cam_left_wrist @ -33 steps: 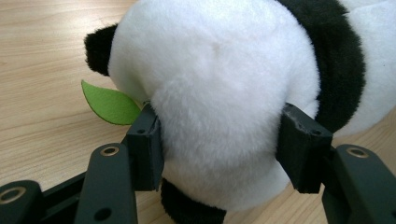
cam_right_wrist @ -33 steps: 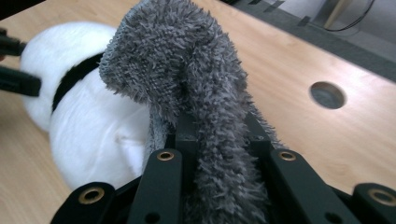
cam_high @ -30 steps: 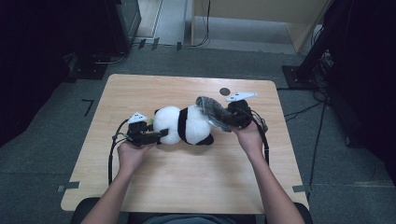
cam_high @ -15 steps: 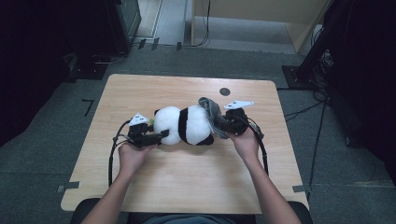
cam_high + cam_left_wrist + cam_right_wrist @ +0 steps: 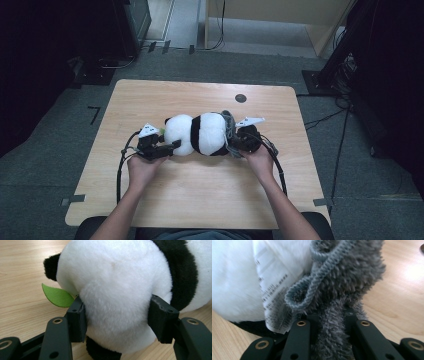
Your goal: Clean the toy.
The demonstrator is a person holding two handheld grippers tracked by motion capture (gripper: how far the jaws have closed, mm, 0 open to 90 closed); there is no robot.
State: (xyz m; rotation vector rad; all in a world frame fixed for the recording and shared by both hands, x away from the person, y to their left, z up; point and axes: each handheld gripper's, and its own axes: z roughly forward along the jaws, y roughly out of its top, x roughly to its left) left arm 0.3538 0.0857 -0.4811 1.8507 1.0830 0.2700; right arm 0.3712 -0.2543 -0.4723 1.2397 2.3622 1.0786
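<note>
Clamping the grey cloth (image 5: 337, 315), right gripper (image 5: 331, 315) is nearly closed beside panda (image 5: 234, 280)

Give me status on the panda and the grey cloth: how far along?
Done: left claw is clamped on the plush panda's white head, pinning it on the table. In hand: right claw pinches the grey fuzzy cloth against the panda's rear, beside its label. Left: working the cloth over the panda, probably; it sits bunched at one end.

panda plush (image 5: 202, 134) lying mid-table (image 5: 200, 200), left gripper (image 5: 167, 148) at its left end, right gripper (image 5: 235, 142) pressed against right end with grey fuzzy cloth (image 5: 229, 125). dark round spot (image 5: 240, 98) far right.
</note>
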